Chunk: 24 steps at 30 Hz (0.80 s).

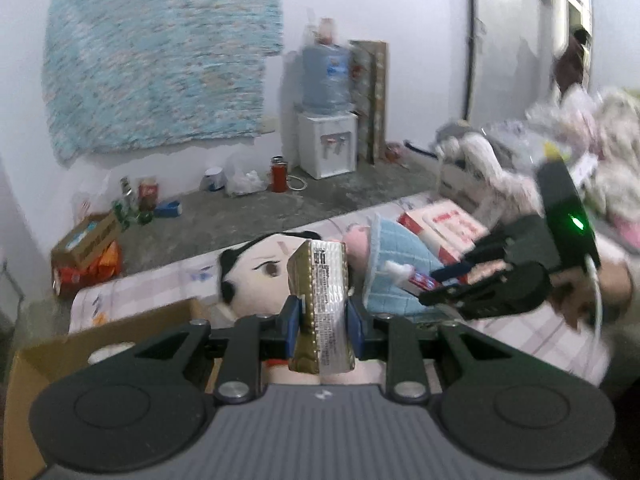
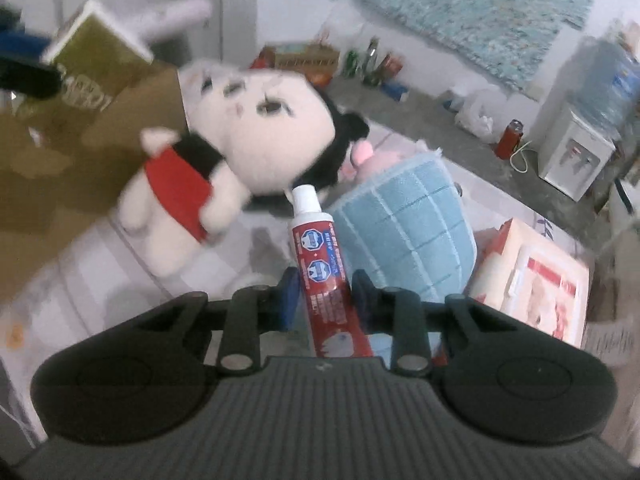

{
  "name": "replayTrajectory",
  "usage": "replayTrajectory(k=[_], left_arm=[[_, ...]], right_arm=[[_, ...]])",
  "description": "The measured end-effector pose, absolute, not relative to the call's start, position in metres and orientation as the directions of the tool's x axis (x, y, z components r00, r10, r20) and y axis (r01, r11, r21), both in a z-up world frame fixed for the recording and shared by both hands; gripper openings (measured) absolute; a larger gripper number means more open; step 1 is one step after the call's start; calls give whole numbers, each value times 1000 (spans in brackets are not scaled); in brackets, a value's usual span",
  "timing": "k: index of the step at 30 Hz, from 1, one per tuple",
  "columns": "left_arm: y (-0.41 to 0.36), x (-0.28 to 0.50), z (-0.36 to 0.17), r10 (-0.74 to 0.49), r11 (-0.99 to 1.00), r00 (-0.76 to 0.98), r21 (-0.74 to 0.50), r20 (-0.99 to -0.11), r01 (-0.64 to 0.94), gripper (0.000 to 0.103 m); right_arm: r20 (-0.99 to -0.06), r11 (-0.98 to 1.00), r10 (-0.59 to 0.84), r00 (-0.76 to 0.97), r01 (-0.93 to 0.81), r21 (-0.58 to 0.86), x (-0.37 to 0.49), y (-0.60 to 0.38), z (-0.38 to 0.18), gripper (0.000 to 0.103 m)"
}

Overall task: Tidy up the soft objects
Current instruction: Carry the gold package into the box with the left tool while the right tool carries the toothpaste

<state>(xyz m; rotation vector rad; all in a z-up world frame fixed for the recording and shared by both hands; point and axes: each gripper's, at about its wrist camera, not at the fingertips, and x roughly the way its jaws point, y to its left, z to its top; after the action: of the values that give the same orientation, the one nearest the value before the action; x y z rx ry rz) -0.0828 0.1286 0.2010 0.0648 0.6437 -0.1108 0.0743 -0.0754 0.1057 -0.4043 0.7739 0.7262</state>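
Observation:
My left gripper (image 1: 322, 312) is shut on a gold and silver carton (image 1: 322, 300), held upright above the bed. My right gripper (image 2: 325, 294) is shut on a red toothpaste tube (image 2: 320, 264) with a white cap; it also shows in the left wrist view (image 1: 430, 286). A plush doll (image 2: 240, 140) with a cream face, black hair and red dress lies on the bed just beyond the tube, its face visible in the left wrist view (image 1: 264, 268). A light blue quilted soft item (image 2: 408, 228) lies to the right of the doll. The carton shows at upper left in the right wrist view (image 2: 100, 52).
An open cardboard box (image 1: 120, 336) sits at the left by the bed edge. A red and cream flat box (image 2: 536, 280) lies right of the blue item. A pile of plush toys (image 1: 580, 152) is at far right. A water dispenser (image 1: 326, 120) stands on the floor.

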Motion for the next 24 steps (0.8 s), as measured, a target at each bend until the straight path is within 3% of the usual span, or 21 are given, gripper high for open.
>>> replayTrajectory(k=[5, 8, 15, 18, 22, 24], left_arm=[[183, -136, 227, -12, 998, 806, -63, -591, -32, 26], [217, -164, 230, 40, 988, 790, -95, -612, -123, 26], [289, -179, 172, 121, 946, 646, -110, -753, -306, 26], [312, -160, 131, 189, 932, 544, -26, -817, -362, 26], [317, -127, 90, 276, 936, 421, 142, -864, -321, 27], [311, -109, 71, 363, 921, 366, 271, -857, -279, 32]], right_arm=[[-628, 670, 596, 501, -741, 45, 31, -88, 133, 25], [-602, 663, 638, 480, -740, 114, 19, -86, 145, 25], [-513, 575, 776, 368, -746, 335, -6, -66, 170, 25], [-483, 533, 810, 331, -760, 373, -11, -45, 184, 25], [-451, 473, 851, 269, -767, 435, -13, -16, 194, 25], [-430, 437, 873, 232, -763, 476, -14, -3, 198, 25]])
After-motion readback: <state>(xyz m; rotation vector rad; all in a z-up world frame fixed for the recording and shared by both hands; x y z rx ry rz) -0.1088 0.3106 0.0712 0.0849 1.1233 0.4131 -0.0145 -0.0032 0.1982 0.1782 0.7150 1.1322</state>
